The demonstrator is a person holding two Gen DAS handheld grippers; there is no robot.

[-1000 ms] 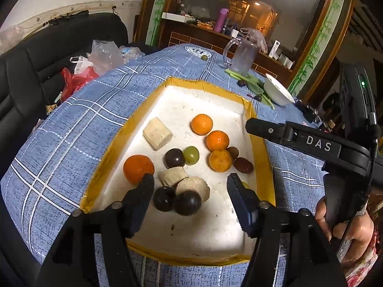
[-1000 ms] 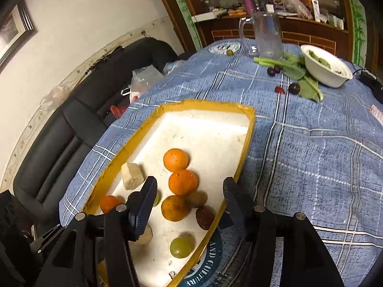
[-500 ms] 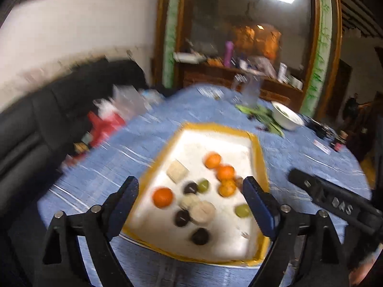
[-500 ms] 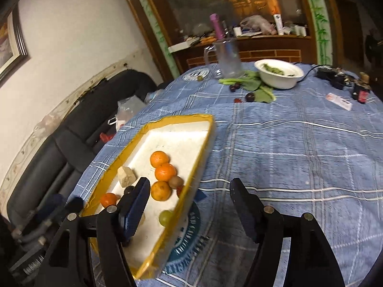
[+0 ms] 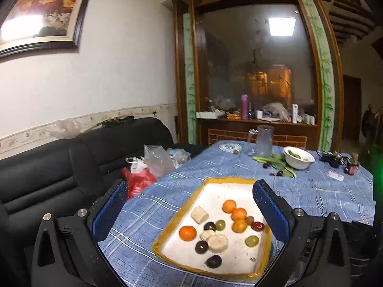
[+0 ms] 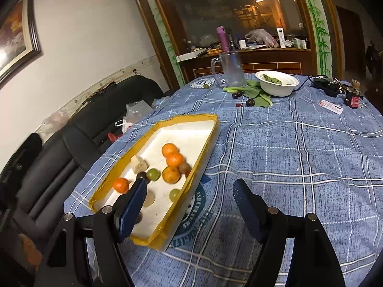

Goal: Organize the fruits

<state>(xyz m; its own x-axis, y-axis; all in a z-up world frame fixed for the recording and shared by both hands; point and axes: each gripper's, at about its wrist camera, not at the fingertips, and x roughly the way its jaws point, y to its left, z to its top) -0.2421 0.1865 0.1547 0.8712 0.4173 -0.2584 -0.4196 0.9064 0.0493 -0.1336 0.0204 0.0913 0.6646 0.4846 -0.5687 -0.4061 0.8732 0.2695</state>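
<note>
**Both grippers empty and well above a loose scatter of round fruit**

The left gripper [image 5: 189,206] hangs high over the tray [image 5: 172,217], fingers spread wide and grasping nothing. The right gripper [image 6: 189,205] is likewise released and empty, positioned off the tray's right wall over the blue checked tablecloth [image 6: 299,157].

All the task's fruit lies inside the tray. 3 oranges [image 5: 238,215] sit in a touching row toward its right side, with a 4th orange [image 5: 187,233] alone near its left wall. 2 green grapes [image 5: 251,240] and 3 dark plums [image 5: 213,261] are strewn through the near half, among pale cut chunks [image 5: 217,243]. A brown fruit and a red one nestle against the orange row.

Risks, as I judge them:

- The round fruits rest on a smooth white floor. A finger coming down off-centre would likely nudge one away, not capture it.
- The orange row is tightly packed. Pulling 1 out may shove the other 2, or the brown fruit beside them.
- The grapes are small and soft; closing hard could crush them.
- The tray looks light and its right wall is low. A push from the right gripper could slide the whole tray across the cloth.
- A few stray fruits lie far beyond the tray, beside the white bowl [image 6: 277,83] and easy to overlook.
</note>
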